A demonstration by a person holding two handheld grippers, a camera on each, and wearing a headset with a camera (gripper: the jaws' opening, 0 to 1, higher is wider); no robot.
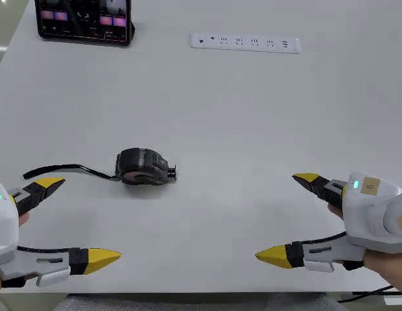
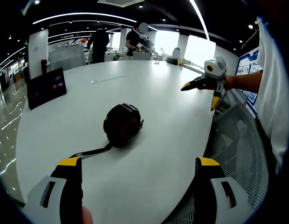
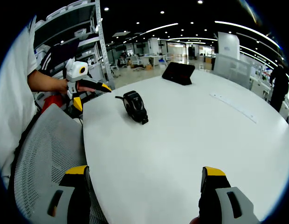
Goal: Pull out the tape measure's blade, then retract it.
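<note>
A black tape measure (image 1: 144, 168) lies on the white table (image 1: 240, 116), its black wrist strap (image 1: 65, 170) trailing to the left. The blade is inside the case. My left gripper (image 1: 84, 220) is open near the table's front left edge, a short way in front of and to the left of the tape measure (image 2: 122, 124). My right gripper (image 1: 282, 217) is open at the front right, well apart from the tape measure (image 3: 135, 106). Neither one holds anything.
A white power strip (image 1: 245, 43) lies at the far side of the table. A dark tablet (image 1: 83, 19) stands at the far left corner. A grey mesh chair (image 3: 46, 154) sits by the table's near edge. People stand in the background beyond the table.
</note>
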